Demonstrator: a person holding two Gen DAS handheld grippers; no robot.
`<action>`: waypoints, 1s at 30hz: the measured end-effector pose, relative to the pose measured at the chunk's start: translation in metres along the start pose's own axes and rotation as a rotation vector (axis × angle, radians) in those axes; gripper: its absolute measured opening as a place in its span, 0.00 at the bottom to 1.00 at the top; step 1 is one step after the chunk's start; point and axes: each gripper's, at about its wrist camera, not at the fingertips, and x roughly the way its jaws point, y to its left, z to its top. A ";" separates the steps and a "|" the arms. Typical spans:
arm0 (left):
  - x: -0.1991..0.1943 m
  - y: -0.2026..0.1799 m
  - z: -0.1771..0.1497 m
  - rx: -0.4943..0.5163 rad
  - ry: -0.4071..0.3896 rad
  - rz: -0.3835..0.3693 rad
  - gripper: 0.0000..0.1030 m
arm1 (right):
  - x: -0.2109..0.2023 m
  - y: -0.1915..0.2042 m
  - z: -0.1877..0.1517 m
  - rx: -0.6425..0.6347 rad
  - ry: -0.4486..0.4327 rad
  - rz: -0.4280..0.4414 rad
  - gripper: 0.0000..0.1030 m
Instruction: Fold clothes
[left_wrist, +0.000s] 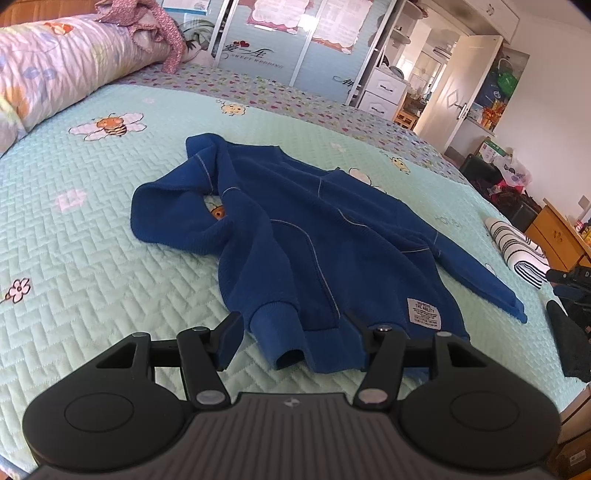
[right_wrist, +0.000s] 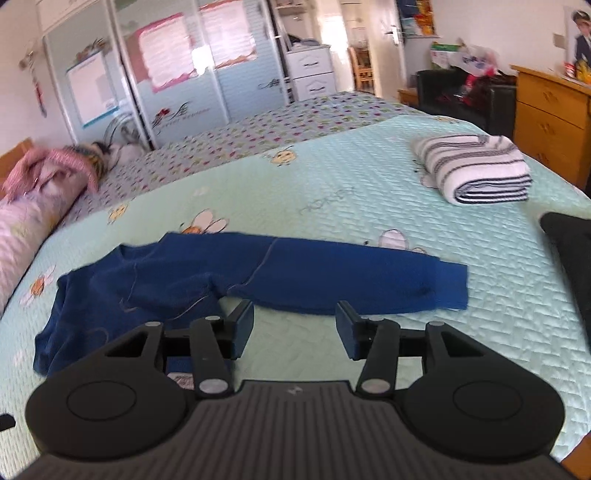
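Observation:
A blue hooded sweater (left_wrist: 295, 229) lies spread on the mint-green quilted bedspread (left_wrist: 92, 258), hood at the far left and a white label near the hem. In the left wrist view one sleeve cuff (left_wrist: 277, 332) and the hem lie at the near edge. My left gripper (left_wrist: 291, 332) stands open just over them, with the cuff between its fingers and no pad pressing on it. In the right wrist view the sweater's other sleeve (right_wrist: 332, 277) lies stretched out to the right. My right gripper (right_wrist: 294, 326) hangs open just in front of that sleeve, with nothing between its fingers.
A folded white cloth with dark stripes (right_wrist: 476, 170) sits on the bed at the far right. A dark garment (right_wrist: 569, 266) lies at the right edge. A rolled floral quilt (left_wrist: 55, 74) lines the left side. A wooden dresser (right_wrist: 550, 118) and wardrobe doors (right_wrist: 166, 85) stand beyond the bed.

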 end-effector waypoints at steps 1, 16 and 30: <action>-0.001 0.001 -0.001 -0.004 0.000 0.000 0.59 | 0.000 0.005 -0.001 -0.010 0.003 0.006 0.50; 0.002 0.022 -0.012 -0.065 0.016 -0.004 0.60 | -0.013 0.071 0.003 -0.164 -0.003 0.005 0.59; 0.004 0.052 -0.022 -0.190 0.057 -0.007 0.63 | 0.002 0.088 -0.027 -0.109 0.100 0.142 0.65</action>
